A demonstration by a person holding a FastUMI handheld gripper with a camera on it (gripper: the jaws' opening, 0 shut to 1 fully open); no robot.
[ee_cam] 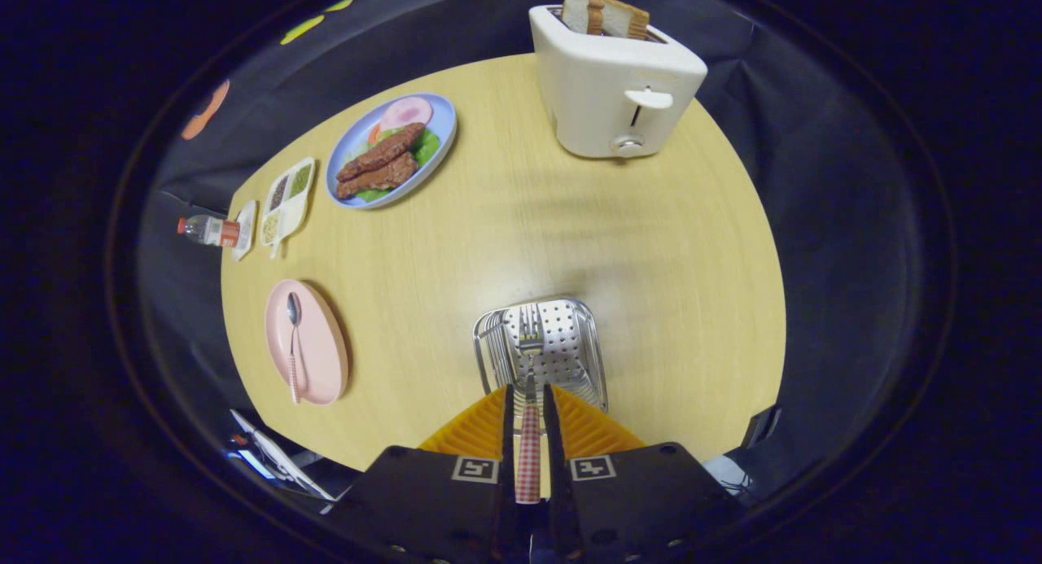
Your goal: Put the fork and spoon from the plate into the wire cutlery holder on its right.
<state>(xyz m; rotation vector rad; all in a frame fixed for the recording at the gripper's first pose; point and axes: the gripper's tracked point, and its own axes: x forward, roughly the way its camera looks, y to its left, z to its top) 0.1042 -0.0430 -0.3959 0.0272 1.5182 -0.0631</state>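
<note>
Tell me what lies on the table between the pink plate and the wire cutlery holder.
Nothing: in the gripper view, bare table separates the pink plate from the wire cutlery holder.

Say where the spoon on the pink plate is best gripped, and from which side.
Probably the checked handle of the spoon, from above, fingers straddling it across its width. It lies flat on the plate, bowl toward the far rim, handle end at the near rim. The gripper is shut on the fork over the holder.
</note>
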